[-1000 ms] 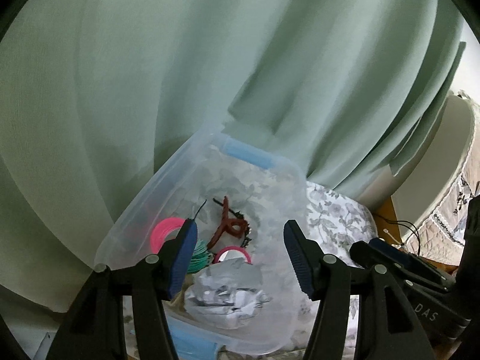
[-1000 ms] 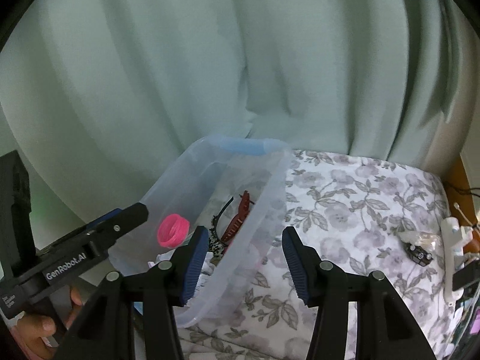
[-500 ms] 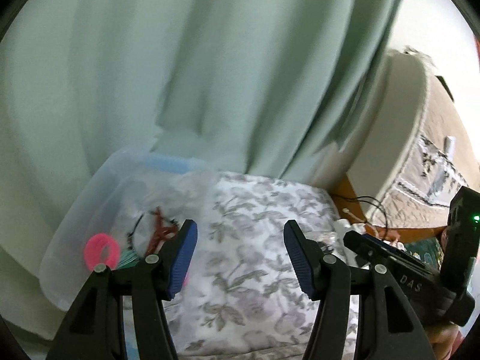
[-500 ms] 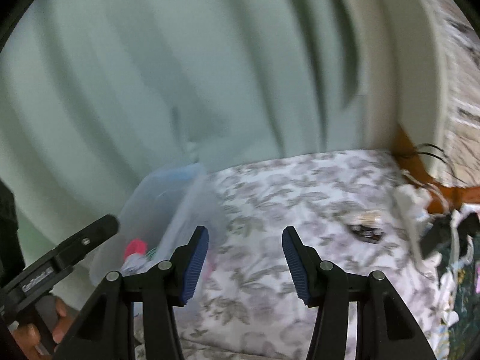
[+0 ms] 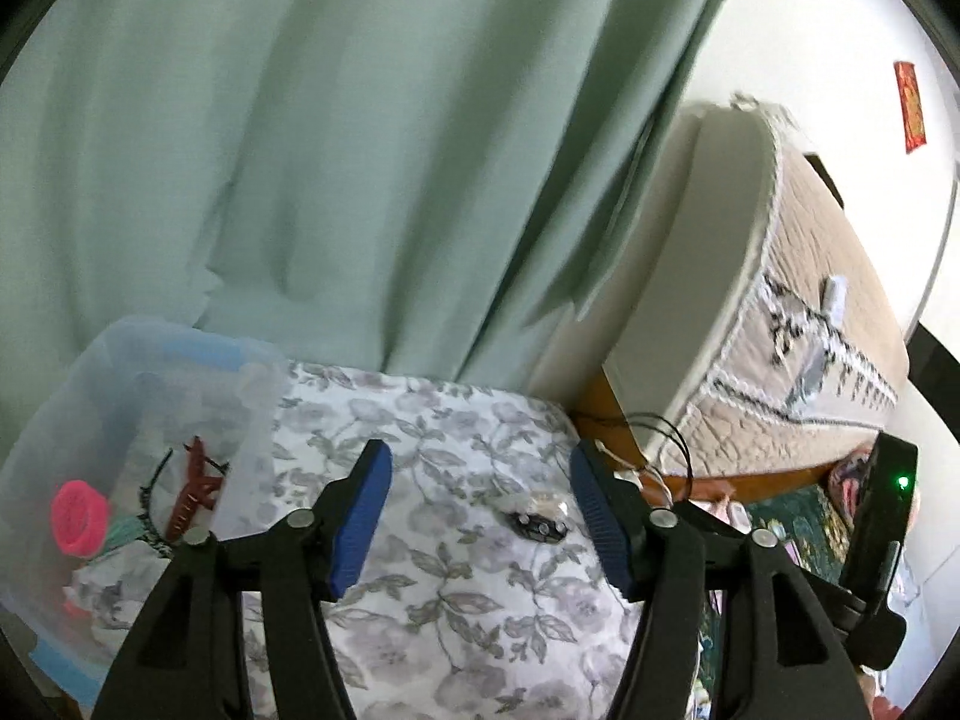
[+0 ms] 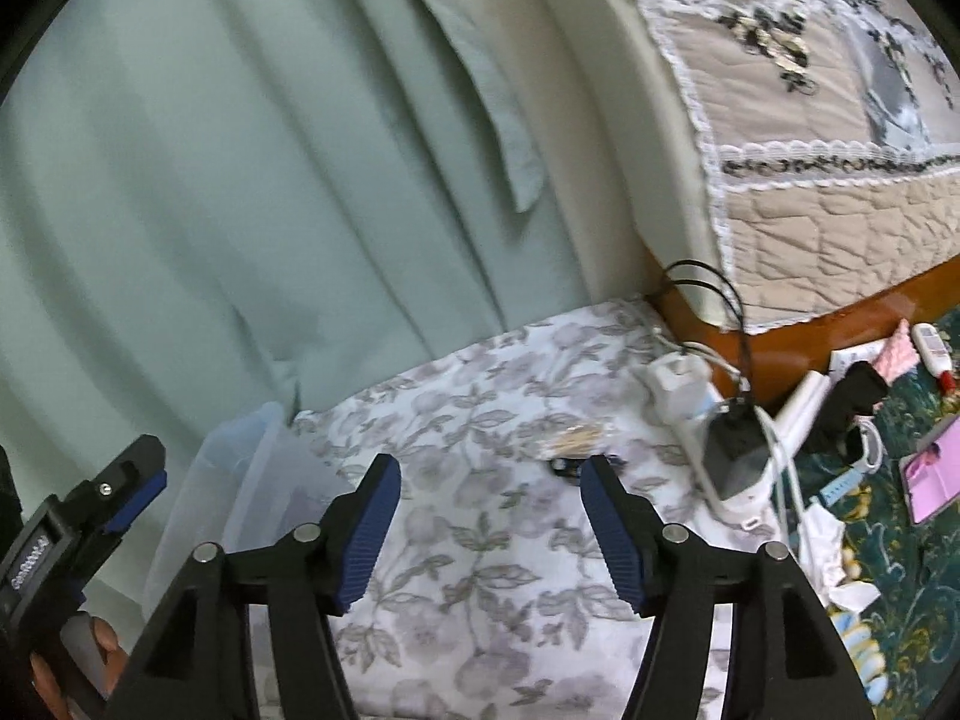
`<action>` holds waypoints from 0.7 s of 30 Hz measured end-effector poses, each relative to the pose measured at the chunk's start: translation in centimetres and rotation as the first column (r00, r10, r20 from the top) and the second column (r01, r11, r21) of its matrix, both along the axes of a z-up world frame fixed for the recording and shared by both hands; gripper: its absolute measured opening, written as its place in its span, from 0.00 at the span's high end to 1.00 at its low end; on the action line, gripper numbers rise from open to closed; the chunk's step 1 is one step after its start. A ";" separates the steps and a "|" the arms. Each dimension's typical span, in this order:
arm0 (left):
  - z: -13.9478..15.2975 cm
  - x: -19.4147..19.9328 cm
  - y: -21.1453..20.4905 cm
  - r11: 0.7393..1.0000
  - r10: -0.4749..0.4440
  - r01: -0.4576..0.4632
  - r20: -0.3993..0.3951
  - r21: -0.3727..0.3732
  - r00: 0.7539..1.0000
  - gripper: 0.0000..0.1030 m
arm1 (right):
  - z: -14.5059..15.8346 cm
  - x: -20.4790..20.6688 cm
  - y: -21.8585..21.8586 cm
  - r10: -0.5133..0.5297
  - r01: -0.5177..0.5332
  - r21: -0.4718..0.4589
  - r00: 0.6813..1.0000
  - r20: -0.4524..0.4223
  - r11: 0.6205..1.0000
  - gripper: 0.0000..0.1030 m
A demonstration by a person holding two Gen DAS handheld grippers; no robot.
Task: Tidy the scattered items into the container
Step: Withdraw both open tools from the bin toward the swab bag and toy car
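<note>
Left wrist: one container (image 5: 120, 354), one pink ring (image 5: 78, 517), one claw clip (image 5: 195, 489).

Pale green curtain (image 5: 336, 150) hanging at back, floral cloth (image 5: 456, 480) spread below it, quilted beige bed cover w/ lace trim (image 6: 828, 180) at right, white power strip (image 6: 690, 387) w/ black cables, pink phone case (image 6: 936, 471) on dark patterned rug (image 6: 900, 546).

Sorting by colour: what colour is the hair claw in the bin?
Dark red hair claw, clearest in the left wrist view.
</note>
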State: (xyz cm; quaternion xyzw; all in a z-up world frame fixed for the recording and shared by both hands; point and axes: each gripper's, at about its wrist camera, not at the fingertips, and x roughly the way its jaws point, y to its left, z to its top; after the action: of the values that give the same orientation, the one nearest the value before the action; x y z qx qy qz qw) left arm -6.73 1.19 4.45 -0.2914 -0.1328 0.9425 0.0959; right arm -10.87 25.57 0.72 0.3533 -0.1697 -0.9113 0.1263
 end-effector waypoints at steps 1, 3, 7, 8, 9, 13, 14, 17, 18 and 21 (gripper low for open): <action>-0.2 -0.2 0.3 1.000 -0.011 0.011 0.010 -0.004 1.000 0.37 | -0.2 0.0 0.2 -0.004 0.004 0.003 1.000 0.005 1.000 0.35; -0.6 -0.4 0.9 0.999 -0.036 0.036 0.034 -0.015 0.999 0.37 | -0.6 -0.2 0.5 -0.012 0.012 0.001 1.000 0.021 1.000 0.35; -1.3 -0.8 1.7 0.997 -0.067 0.069 0.046 -0.031 0.997 0.37 | -1.1 -0.5 0.5 -0.007 0.007 0.000 1.000 0.007 1.000 0.35; -1.4 -0.9 1.9 0.997 -0.068 0.070 0.044 -0.039 0.997 0.37 | -1.2 -0.5 0.4 -0.006 0.006 0.005 1.000 -0.002 1.000 0.35; -1.6 -1.1 2.0 0.996 -0.068 0.071 0.044 -0.048 0.997 0.37 | -1.2 -0.5 0.4 -0.006 0.006 0.008 1.000 -0.010 1.000 0.35; -2.6 -2.0 2.4 0.995 -0.076 0.079 0.061 -0.057 0.995 0.37 | -1.5 -0.8 0.9 -0.052 0.052 0.008 0.998 -0.034 0.999 0.35; -2.9 -2.3 2.5 0.995 -0.078 0.082 0.066 -0.058 0.995 0.37 | -1.5 -0.9 0.9 -0.061 0.061 0.009 0.997 -0.037 0.998 0.35; -3.8 -3.1 2.9 0.993 -0.089 0.095 0.084 -0.069 0.992 0.37 | -1.8 -1.2 1.2 -0.074 0.074 0.011 0.997 -0.037 0.997 0.35; -4.1 -3.4 3.1 0.992 -0.094 0.100 0.091 -0.074 0.991 0.37 | -2.0 -1.4 1.2 -0.076 0.076 0.010 0.997 -0.033 0.997 0.35; -5.3 -4.4 3.9 0.988 -0.112 0.123 0.118 -0.090 0.987 0.37 | -2.9 -1.9 1.2 -0.075 0.075 0.013 0.997 -0.004 0.997 0.35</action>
State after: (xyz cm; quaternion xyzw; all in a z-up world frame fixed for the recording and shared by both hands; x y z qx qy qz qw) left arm -11.14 5.06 -0.81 -0.3560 -0.0744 0.9225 0.1294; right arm -12.76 26.76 -2.17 0.3457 -0.1767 -0.9172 0.0899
